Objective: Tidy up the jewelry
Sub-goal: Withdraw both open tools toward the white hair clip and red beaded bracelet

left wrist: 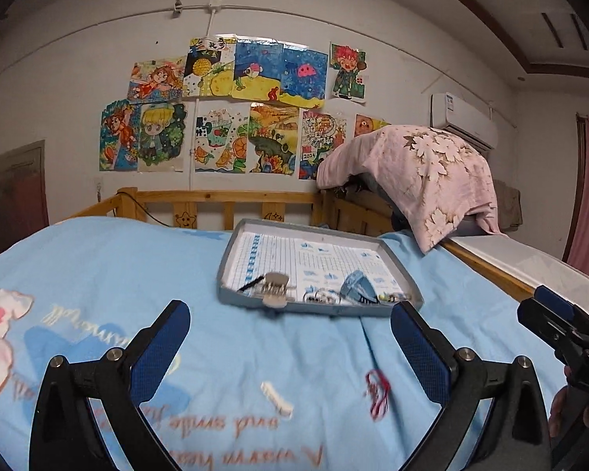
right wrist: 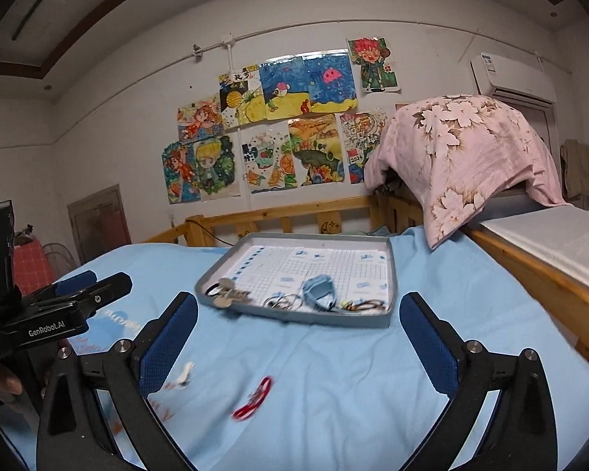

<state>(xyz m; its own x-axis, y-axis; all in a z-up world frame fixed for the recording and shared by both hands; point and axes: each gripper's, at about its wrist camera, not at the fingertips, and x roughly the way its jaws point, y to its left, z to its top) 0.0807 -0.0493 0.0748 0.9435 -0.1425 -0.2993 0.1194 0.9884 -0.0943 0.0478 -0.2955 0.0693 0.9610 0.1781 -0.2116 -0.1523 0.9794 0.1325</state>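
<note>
Holding hair clips, rings, blue piece along near rim: grey tray [left wrist: 402, 271] on blue bedsheet [left wrist: 137, 267]. Red cord [right wrist: 254, 398], white piece [left wrist: 277, 397] loose on sheet, between wide-spread left gripper [left wrist: 290, 333] fingers; right gripper [right wrist: 298, 324] equally wide, empty.

A bed covered by a light-blue printed sheet [right wrist: 333, 373] carries a shallow grey tray [right wrist: 388, 274], with a red cord bracelet [right wrist: 253, 400] and a small white hair clip [right wrist: 185, 373] lying loose on the fabric nearer the cameras.

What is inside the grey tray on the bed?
Along the near edge of the grey tray lie a silver hair clip, thin rings and a blue clip. Smaller pieces at its right corner are too blurred to identify.
</note>
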